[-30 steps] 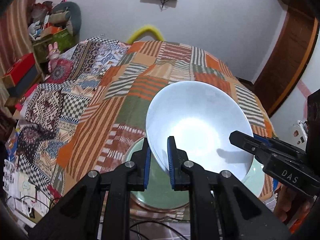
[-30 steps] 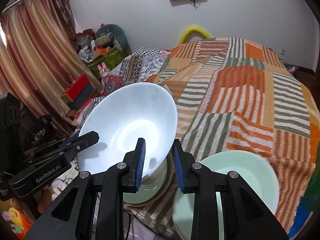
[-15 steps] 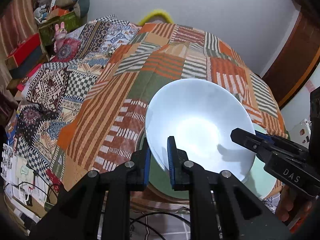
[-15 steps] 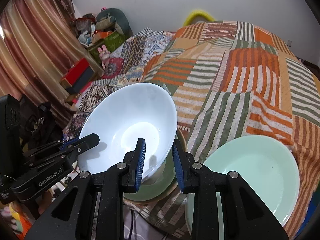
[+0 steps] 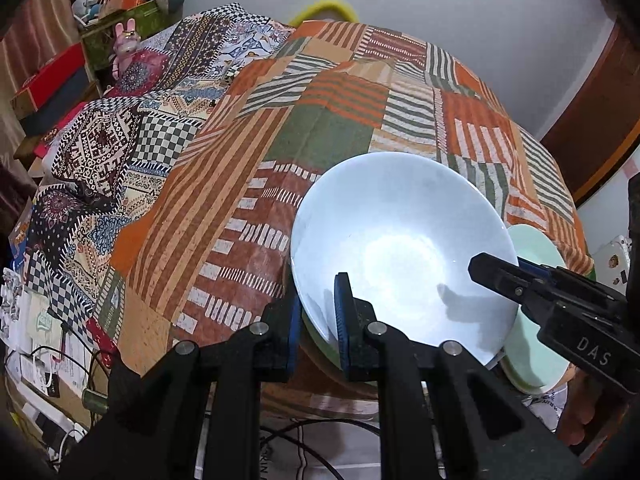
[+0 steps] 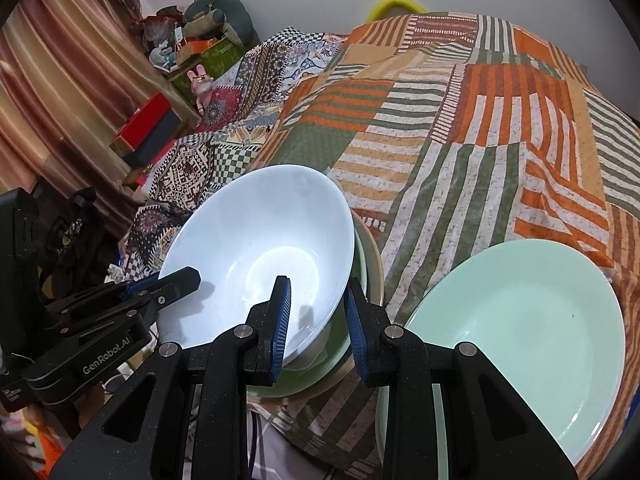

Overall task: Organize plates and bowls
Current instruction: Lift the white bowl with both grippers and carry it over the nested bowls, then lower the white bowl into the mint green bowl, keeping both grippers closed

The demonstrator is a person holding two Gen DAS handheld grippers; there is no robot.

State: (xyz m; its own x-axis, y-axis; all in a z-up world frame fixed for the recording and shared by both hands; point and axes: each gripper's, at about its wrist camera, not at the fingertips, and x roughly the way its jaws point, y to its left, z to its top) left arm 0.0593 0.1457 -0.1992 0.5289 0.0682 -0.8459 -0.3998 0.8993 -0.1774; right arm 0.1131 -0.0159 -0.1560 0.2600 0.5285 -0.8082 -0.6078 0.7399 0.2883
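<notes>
A large white bowl point(image 5: 400, 256) sits tilted on a stack of a green bowl point(image 6: 336, 344) and a tan dish at the near edge of the bed. My left gripper point(image 5: 318, 316) is shut on the white bowl's near-left rim. My right gripper point(image 6: 316, 314) straddles the opposite rim of the white bowl point(image 6: 260, 260), one pad inside and one outside, and looks shut on it. A mint green plate point(image 6: 516, 336) lies to the right of the stack; it also shows in the left wrist view point(image 5: 536, 344).
A patchwork striped bedspread point(image 6: 460, 140) covers the bed behind the dishes. Boxes, a pink rabbit toy point(image 6: 200, 80) and clutter stand by the curtain at the left. Cables point(image 5: 60, 360) and papers lie on the floor below the bed edge.
Both grippers have lowered the white bowl toward the stack. The views have tipped downward, and the mint plate shows more fully on the right.
</notes>
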